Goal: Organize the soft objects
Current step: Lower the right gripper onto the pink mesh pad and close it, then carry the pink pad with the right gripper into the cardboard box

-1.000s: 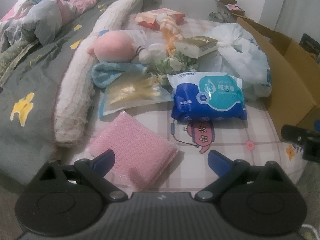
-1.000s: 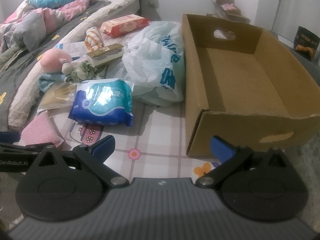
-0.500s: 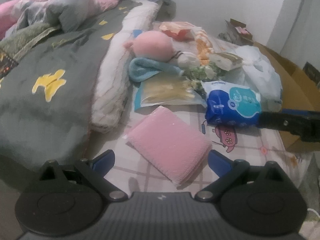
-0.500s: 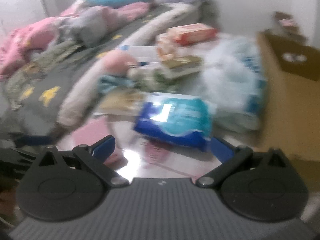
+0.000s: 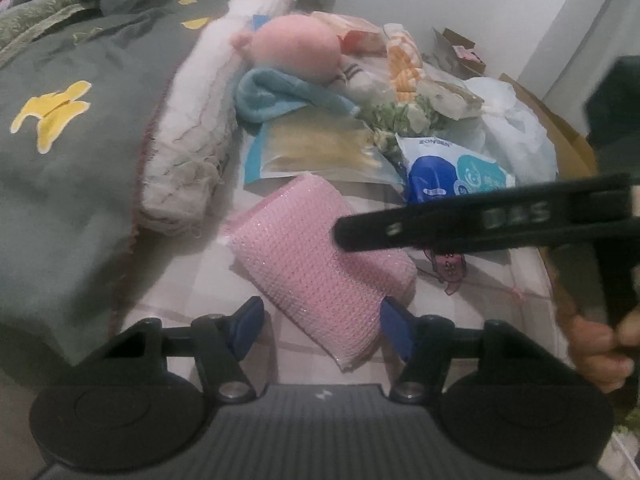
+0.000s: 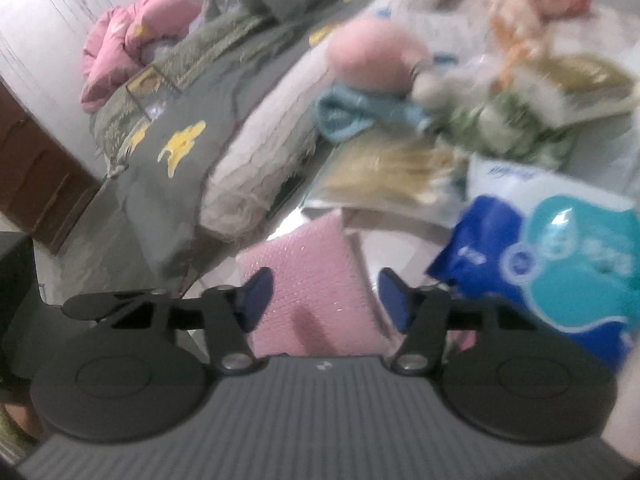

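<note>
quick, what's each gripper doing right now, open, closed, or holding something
Left gripper: open, jaws just closing around the pink cloth, not yet gripping.
Right gripper: open, jaws just closing around the same cloth, not gripping.

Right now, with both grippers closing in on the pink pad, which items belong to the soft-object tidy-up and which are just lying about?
In the job:
pink pad
pink plush
blue cloth
blue tissue pack
left gripper, right gripper, jaws just narrowing around the pad

Lying about:
grey duvet
white plastic bag
</note>
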